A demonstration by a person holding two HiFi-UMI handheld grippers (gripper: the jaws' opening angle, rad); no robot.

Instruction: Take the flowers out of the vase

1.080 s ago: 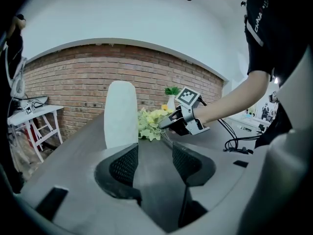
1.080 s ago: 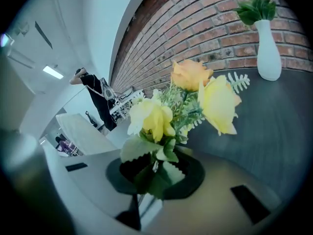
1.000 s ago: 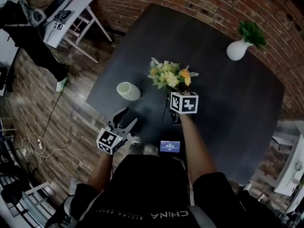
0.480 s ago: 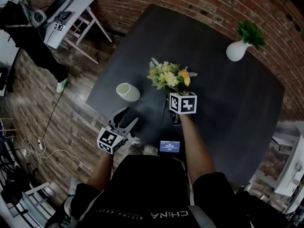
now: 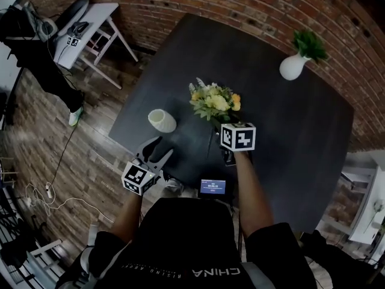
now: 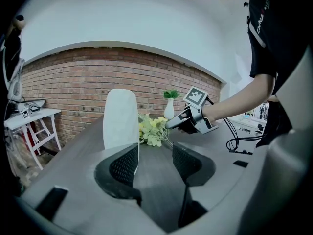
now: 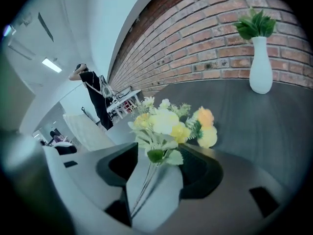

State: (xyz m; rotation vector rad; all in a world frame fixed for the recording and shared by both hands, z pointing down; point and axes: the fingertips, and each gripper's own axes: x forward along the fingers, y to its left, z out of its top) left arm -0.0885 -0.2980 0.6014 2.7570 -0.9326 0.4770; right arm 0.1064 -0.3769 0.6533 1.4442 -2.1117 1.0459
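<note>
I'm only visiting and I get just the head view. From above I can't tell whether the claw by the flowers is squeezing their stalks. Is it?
Observer: The right gripper view shows the jaws of the right gripper opening, with the thin stems of the flowers running between them.
Operator: Does the other claw hold something?
Observer: No. In the left gripper view the left gripper is open, with only bare table between its jaws.
Operator: And the white pot near it?
Observer: Seen side-on, that vase stands upright just ahead of the left jaw, with nothing sticking out of it.
</note>
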